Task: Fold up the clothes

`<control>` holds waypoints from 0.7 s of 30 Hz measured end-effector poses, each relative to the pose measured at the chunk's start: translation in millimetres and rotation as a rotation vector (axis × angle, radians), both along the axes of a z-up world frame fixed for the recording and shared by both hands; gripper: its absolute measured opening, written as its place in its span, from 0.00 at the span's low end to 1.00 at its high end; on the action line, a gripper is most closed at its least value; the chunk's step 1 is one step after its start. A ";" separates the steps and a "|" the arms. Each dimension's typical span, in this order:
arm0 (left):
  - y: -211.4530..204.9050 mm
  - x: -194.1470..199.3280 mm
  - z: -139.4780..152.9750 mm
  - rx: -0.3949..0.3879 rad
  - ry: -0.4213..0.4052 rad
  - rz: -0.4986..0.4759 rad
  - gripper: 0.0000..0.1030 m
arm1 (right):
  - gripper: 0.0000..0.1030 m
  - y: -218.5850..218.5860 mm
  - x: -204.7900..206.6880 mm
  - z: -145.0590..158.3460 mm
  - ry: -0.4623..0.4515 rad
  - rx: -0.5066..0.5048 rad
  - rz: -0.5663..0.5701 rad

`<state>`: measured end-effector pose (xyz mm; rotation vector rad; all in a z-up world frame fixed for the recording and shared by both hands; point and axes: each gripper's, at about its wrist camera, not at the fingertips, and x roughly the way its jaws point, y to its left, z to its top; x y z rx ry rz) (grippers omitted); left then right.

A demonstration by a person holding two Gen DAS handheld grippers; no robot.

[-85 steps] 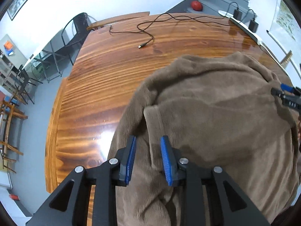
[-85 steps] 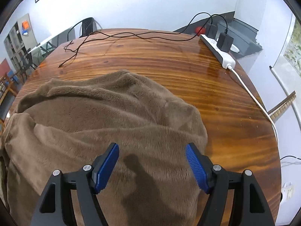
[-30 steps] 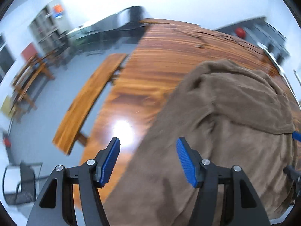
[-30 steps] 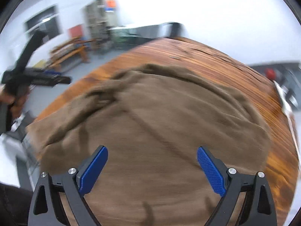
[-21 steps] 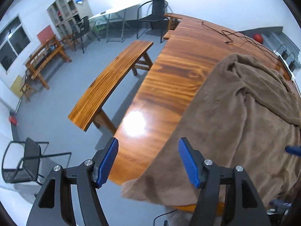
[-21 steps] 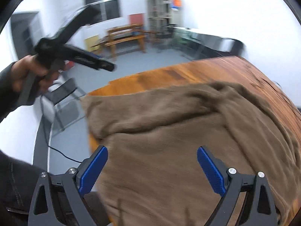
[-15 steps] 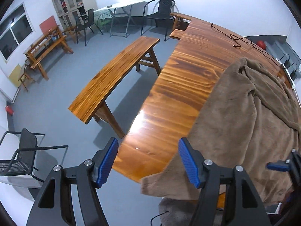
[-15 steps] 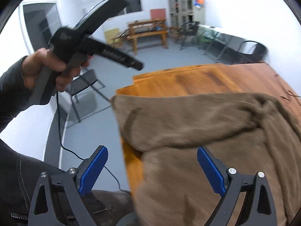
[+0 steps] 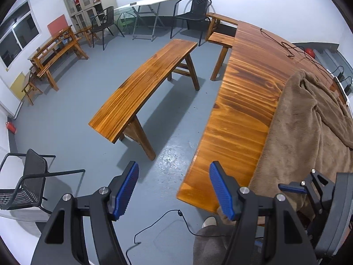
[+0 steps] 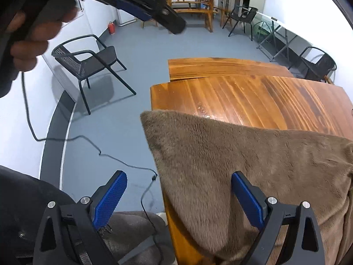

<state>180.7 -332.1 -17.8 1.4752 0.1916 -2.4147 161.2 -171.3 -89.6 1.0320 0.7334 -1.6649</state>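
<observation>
A brown fleece garment (image 9: 308, 132) lies spread on the long wooden table (image 9: 247, 101), and its near-left corner (image 10: 220, 154) hangs over the table's edge. My right gripper (image 10: 178, 198) is open, low over that corner. The cloth's edge lies between its blue pads (image 10: 247, 198), which do not press on it. My left gripper (image 9: 174, 187) is open and empty, out over the grey floor just left of the table's corner. In the left wrist view the right gripper (image 9: 293, 188) shows at the lower right. In the right wrist view a hand holds the blurred left gripper (image 10: 167, 19) at the top left.
A wooden bench (image 9: 145, 84) stands parallel to the table on the left. A black chair (image 10: 88, 61) is on the floor near the corner, and a thin cable (image 10: 123, 165) trails below. The person's grey trouser leg (image 10: 132, 231) is under the grippers. Cables (image 9: 291, 50) lie at the table's far end.
Both grippers have swung left from above the garment to the table's near-left corner and sunk a little. The left one now hangs over the floor. The garment lies as before.
</observation>
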 end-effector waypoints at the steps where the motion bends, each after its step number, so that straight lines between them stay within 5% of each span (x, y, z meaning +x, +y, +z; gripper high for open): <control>1: -3.7 0.3 -0.4 0.004 0.001 0.005 0.69 | 0.92 -4.0 -3.3 -1.5 0.005 0.009 -0.004; 10: -14.6 -10.1 -4.6 0.039 0.011 -0.001 0.69 | 0.25 -3.4 -51.9 0.9 -0.056 -0.015 -0.138; 16: -1.5 -26.8 -2.5 0.059 0.025 -0.032 0.69 | 0.10 27.2 -97.9 60.1 -0.057 -0.208 -0.298; 21: 30.8 -49.8 -2.0 0.066 0.035 -0.104 0.69 | 0.10 95.4 -148.9 123.5 0.008 -0.375 -0.513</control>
